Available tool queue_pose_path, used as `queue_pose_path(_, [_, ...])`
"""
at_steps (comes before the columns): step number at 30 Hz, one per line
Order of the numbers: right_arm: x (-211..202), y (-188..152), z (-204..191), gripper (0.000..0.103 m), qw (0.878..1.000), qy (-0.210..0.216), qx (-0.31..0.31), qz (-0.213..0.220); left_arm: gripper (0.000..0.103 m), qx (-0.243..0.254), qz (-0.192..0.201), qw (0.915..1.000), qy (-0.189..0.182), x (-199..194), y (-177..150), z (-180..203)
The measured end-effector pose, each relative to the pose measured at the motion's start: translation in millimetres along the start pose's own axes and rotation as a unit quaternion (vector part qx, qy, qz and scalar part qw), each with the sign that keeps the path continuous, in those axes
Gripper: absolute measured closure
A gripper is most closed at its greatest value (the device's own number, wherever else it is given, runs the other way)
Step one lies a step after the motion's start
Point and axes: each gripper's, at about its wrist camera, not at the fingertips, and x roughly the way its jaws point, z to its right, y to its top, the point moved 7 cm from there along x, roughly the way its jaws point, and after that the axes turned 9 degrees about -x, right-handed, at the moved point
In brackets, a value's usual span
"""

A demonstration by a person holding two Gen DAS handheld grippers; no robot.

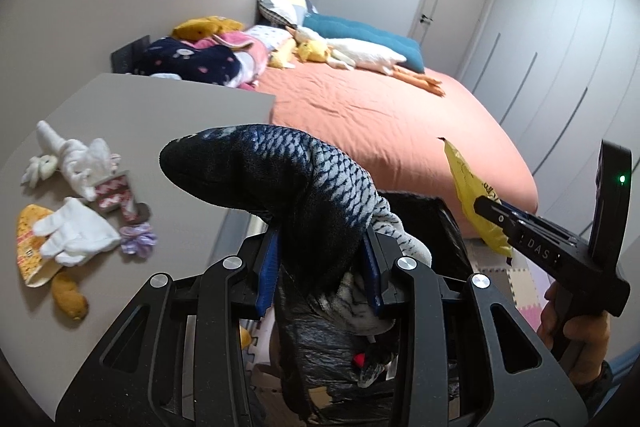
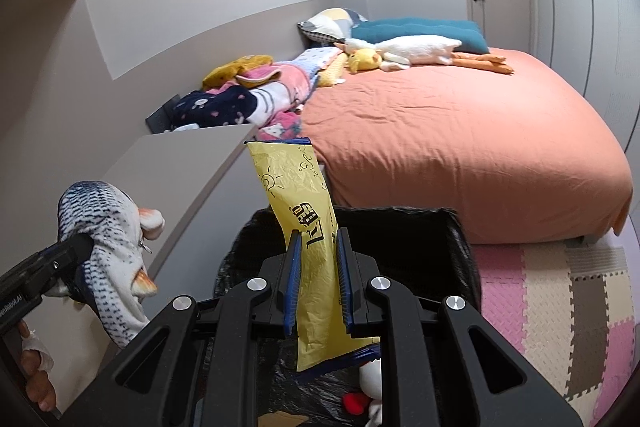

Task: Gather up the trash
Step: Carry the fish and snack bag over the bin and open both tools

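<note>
My left gripper [image 1: 320, 267] is shut on a plush fish toy [image 1: 280, 179] with blue-grey scales, held over the black-lined trash bin [image 1: 448, 223]. The fish also shows in the right wrist view [image 2: 104, 227]. My right gripper [image 2: 318, 279] is shut on a yellow snack wrapper [image 2: 300, 195], upright above the same bin [image 2: 460, 247]. The wrapper also shows in the left wrist view [image 1: 472, 195]. White and red items lie inside the bin [image 2: 360, 387].
A grey desk [image 1: 160, 107] at the left carries white gloves [image 1: 76, 235], a yellow wrapper [image 1: 28, 247], a purple scrunchie [image 1: 138, 239] and other small items. A bed with an orange sheet [image 2: 460, 147] holds plush toys and pillows. Foam mats [image 2: 560, 307] cover the floor.
</note>
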Motion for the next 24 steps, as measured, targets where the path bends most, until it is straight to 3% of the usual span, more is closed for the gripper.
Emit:
queue_pose_path(13, [-8, -13, 43, 0.085, 0.999, -0.042, 0.026, -0.005, 0.068, 0.05, -0.055, 0.9972, -0.011, 45, -26, 43])
queue_pose_path(16, [-6, -16, 51, 0.085, 0.998, -0.048, 0.034, -0.01, 0.058, 0.061, -0.076, 0.9952, -0.007, 57, -34, 49])
queue_pose_path(17, [-5, -17, 52, 0.082, 0.998, -0.049, 0.036, -0.012, 0.045, 0.062, -0.091, 0.9939, -0.006, 63, -39, 50])
queue_pose_path(18, [-3, -18, 54, 0.07, 0.998, -0.048, 0.039, -0.017, 0.027, 0.059, -0.101, 0.9931, -0.007, 67, -42, 51])
queue_pose_path(19, [-1, -18, 55, 0.048, 0.998, -0.05, 0.043, -0.019, 0.019, 0.054, -0.107, 0.9928, -0.008, 70, -43, 49])
queue_pose_path(20, [-1, -18, 57, 0.039, 0.997, -0.055, 0.046, -0.017, 0.008, 0.049, -0.113, 0.9924, -0.007, 73, -44, 48])
queue_pose_path(21, [-3, -19, 58, 0.03, 0.997, -0.067, 0.048, -0.012, 0.007, 0.043, -0.118, 0.9921, -0.007, 76, -45, 46])
queue_pose_path(24, [-4, -20, 61, 0.026, 0.995, -0.081, 0.049, -0.01, 0.007, 0.043, -0.131, 0.9905, 0.004, 82, -50, 42])
